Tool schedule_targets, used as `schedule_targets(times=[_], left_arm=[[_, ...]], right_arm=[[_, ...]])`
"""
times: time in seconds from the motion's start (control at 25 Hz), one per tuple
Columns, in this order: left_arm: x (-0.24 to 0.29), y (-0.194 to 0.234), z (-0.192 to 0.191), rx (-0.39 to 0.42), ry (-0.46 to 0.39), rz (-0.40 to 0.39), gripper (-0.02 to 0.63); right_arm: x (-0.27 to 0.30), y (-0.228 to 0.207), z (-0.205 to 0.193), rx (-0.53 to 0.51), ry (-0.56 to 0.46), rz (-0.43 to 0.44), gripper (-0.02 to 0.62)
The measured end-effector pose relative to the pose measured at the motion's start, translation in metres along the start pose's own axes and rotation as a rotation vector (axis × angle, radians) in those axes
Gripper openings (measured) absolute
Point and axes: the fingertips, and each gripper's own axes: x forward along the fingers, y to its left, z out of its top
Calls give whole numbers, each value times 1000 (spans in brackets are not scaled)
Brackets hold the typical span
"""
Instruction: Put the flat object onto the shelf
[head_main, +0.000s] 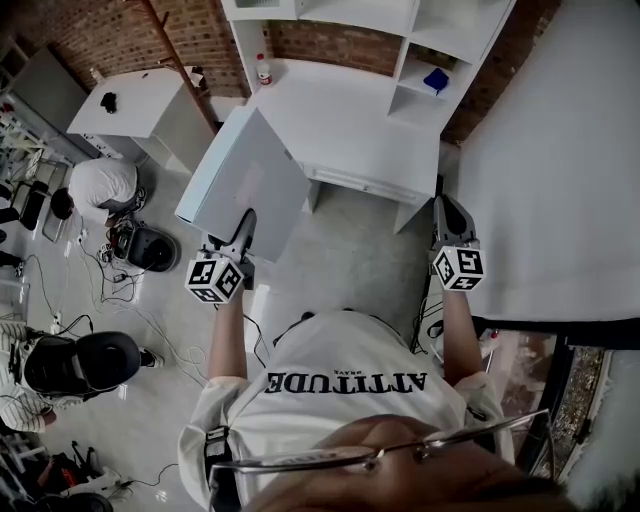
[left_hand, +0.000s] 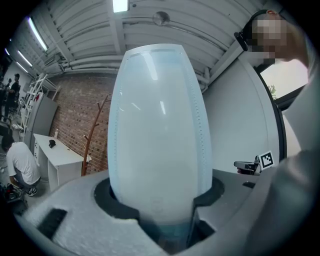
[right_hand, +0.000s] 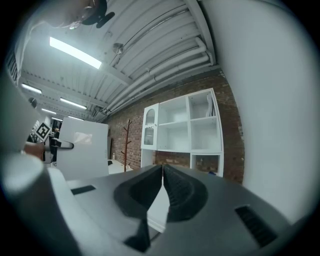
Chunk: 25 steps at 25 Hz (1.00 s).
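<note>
The flat object (head_main: 245, 185) is a pale, thin rectangular case, held upright and tilted in front of the white desk (head_main: 350, 125). My left gripper (head_main: 243, 232) is shut on its lower edge. In the left gripper view the case (left_hand: 160, 130) fills the middle, with both pads of the left gripper (left_hand: 161, 202) against its faces. The white shelf unit (head_main: 420, 50) stands on the desk's far side. Level and to the right of the case, my right gripper (head_main: 450, 215) is shut and holds nothing. The right gripper view shows that gripper (right_hand: 163, 172), the shelf unit (right_hand: 182, 127) and the held case (right_hand: 82, 145).
A blue item (head_main: 436, 80) lies in one shelf compartment and a bottle (head_main: 264, 70) stands on the desk. A second white table (head_main: 140, 105) is at the back left, with a crouching person (head_main: 100, 185) and cables beside it. A white wall panel (head_main: 560, 150) runs along the right. A coat stand (right_hand: 127, 142) stands by the brick wall.
</note>
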Motion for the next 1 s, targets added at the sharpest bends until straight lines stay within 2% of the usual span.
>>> schedule_targets(times=[0.24,1.0], left_arm=[[-1,-10,-2,-3,1,16,279],[13,-56,-27,-20,-11,69,278]], right_arm=[[-1,-11,-4,23,15,12,34],[6,-56,-29,6,36,83,34]])
